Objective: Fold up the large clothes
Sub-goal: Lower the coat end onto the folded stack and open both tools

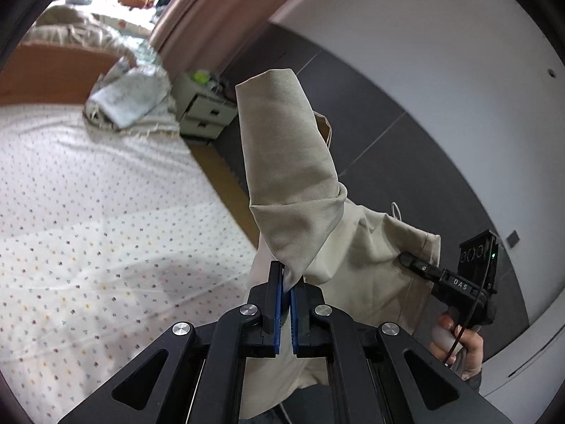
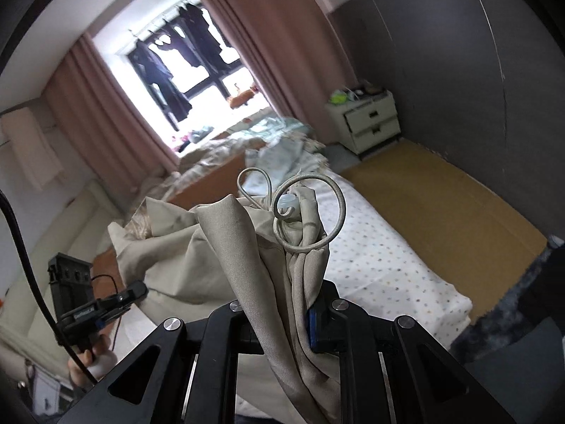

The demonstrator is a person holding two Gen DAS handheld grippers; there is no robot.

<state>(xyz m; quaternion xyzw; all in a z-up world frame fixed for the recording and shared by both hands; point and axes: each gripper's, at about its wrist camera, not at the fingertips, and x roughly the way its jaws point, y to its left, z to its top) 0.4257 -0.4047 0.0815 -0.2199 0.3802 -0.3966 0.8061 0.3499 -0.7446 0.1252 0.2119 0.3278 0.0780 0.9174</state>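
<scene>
A beige garment [image 1: 293, 176] with a drawstring hangs in the air between both grippers, above and beside the bed. My left gripper [image 1: 286, 275] is shut on a folded corner of it, which stands up past the blue pads. My right gripper [image 2: 282, 304] is shut on a bunched part of the garment [image 2: 247, 247], where the looped cord [image 2: 310, 212] and its toggle show. The right gripper also shows in the left wrist view [image 1: 409, 259], pinching the cloth's far edge. The left gripper shows in the right wrist view [image 2: 136, 291], held by a hand.
A bed with a dotted white sheet [image 1: 106, 212] lies to the left. Crumpled bedding [image 1: 130, 95] sits near the headboard. A white nightstand [image 2: 367, 120] stands by the dark wall. Pink curtains [image 2: 275, 35] frame a window. A brown floor mat [image 2: 441, 198] runs beside the bed.
</scene>
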